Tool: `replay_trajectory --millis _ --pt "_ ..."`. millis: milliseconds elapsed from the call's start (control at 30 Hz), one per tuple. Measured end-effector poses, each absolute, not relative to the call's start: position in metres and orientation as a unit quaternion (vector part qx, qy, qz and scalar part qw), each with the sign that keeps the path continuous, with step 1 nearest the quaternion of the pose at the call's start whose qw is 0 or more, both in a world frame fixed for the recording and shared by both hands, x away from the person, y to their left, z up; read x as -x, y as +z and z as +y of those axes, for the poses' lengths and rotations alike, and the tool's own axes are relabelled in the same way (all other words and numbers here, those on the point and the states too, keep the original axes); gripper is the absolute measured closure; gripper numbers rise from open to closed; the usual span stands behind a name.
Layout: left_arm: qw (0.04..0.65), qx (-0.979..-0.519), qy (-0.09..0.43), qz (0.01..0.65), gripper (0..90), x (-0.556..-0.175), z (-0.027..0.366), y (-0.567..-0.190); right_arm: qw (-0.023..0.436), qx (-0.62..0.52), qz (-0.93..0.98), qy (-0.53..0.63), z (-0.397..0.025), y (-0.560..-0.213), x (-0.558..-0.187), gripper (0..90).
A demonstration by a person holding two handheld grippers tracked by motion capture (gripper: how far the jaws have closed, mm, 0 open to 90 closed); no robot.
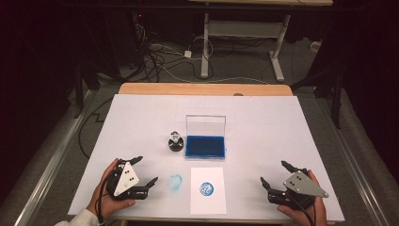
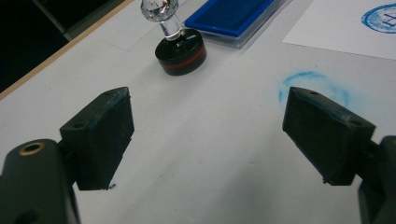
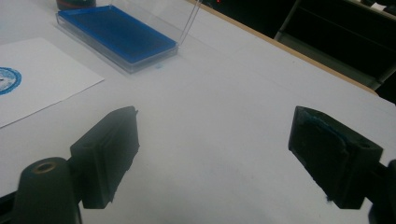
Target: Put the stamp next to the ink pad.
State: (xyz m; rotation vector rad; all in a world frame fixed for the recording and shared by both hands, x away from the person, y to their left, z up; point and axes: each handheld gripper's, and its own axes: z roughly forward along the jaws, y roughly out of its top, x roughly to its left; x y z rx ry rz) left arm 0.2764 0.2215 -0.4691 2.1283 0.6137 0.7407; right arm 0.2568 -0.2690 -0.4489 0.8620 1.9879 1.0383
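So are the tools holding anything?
No. The left tool and right tool are both open with nothing between their jaws; the stamp stands apart, untouched.

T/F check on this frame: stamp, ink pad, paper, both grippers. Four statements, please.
1. The stamp stands left of the blue ink pad. True.
2. The left gripper is shut on the stamp. False: it is open, holding nothing.
3. The paper carries a round blue print. True.
4. The right gripper rests on the ink pad's lid. False: it is open, near the table's front right, well apart from the pad.
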Motion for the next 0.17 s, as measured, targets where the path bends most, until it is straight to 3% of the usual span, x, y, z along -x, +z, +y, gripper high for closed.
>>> replay_trajectory --millis 167 --pt "0.394 -0.835 0.298 0.242 16.2 -0.2818 0.2182 -0.4664 0.358 -0.343 0.767 0.408 -0.2746 -0.4503 -0.2563 16.2"
